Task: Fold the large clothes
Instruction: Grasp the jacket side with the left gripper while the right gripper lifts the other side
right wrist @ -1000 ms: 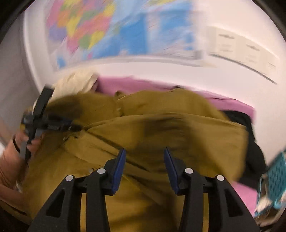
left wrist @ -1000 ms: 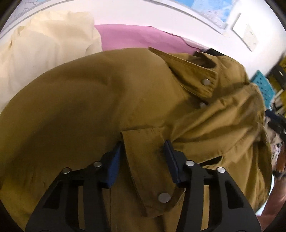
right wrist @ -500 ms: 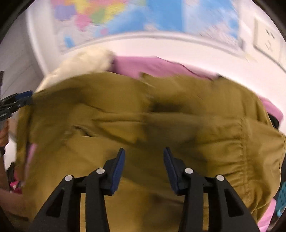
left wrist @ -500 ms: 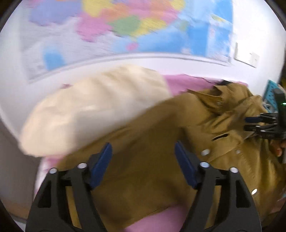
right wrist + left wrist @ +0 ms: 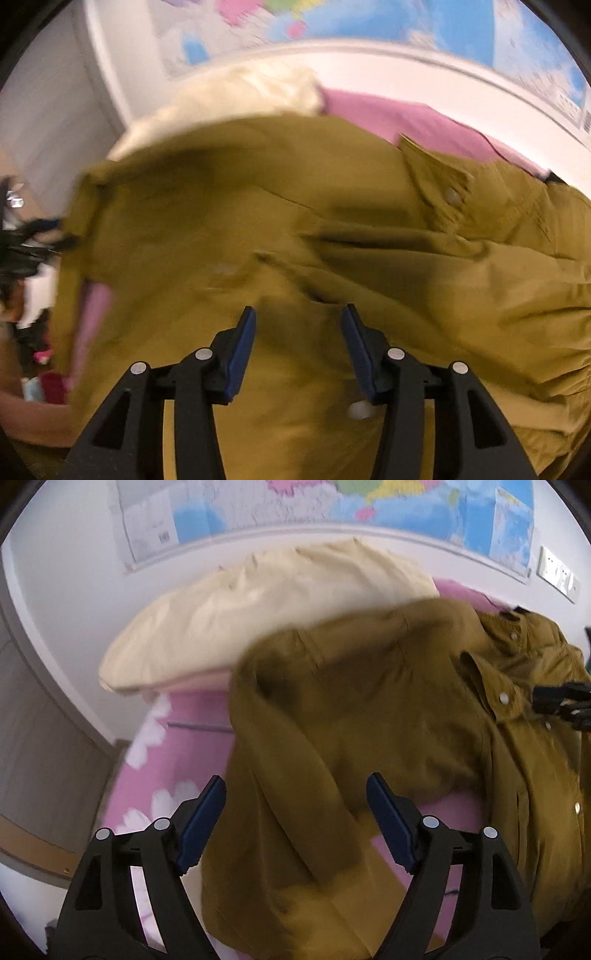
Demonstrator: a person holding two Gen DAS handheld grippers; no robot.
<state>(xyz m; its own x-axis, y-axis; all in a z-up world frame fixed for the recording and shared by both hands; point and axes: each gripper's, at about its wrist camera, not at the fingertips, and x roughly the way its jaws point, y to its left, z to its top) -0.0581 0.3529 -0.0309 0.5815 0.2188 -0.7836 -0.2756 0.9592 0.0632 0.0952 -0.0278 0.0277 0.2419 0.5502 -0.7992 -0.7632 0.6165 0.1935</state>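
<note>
An olive-brown snap-button shirt lies spread and rumpled on a pink flowered sheet. My left gripper hovers over the shirt's left edge, where a sleeve runs down between the jaws. The jaws are wide and closing, and the pads do not press the cloth. In the right wrist view the shirt fills the frame, collar at upper right. My right gripper stands over its middle with jaws opening and cloth below the gap, not pinched. Each gripper shows in the other's view: right gripper, left gripper.
A cream garment is heaped at the back of the bed against the white wall, under a coloured wall map. A wall socket sits at the right. A person's arm shows at the lower left.
My left gripper let go of the shirt flap it pinched, opened wide and swung left to the shirt's edge. My right gripper moved over the shirt towards its middle.
</note>
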